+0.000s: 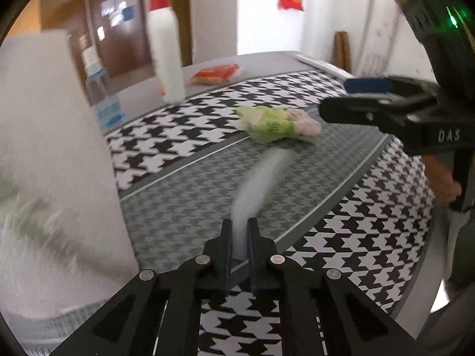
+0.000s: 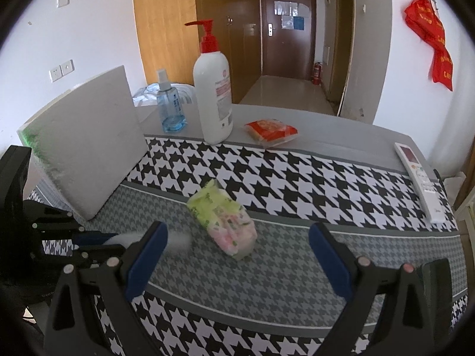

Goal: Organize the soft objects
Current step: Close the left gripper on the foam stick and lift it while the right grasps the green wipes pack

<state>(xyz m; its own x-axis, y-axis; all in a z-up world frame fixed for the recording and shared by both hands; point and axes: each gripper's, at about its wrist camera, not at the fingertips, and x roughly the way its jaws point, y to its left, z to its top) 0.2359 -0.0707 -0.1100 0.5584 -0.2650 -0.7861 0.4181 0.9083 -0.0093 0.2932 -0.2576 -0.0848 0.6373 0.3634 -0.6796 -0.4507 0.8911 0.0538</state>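
My left gripper [image 1: 240, 231] is shut on a thin white soft sheet [image 1: 258, 184], blurred by motion, held above the houndstooth tablecloth [image 1: 184, 207]; the sheet shows in the right wrist view [image 2: 178, 240] too. A green and pink tissue pack [image 1: 276, 124] lies on the cloth ahead, also in the right wrist view [image 2: 225, 222]. My right gripper [image 2: 237, 243] is open and empty, just short of the pack; it shows in the left wrist view [image 1: 356, 98]. A red snack pack [image 2: 271, 132] lies further back.
A white foam block [image 2: 89, 145] leans at the left. A white pump bottle [image 2: 212, 89] and a blue spray bottle [image 2: 170, 103] stand at the back. A remote control [image 2: 421, 178] lies by the right table edge.
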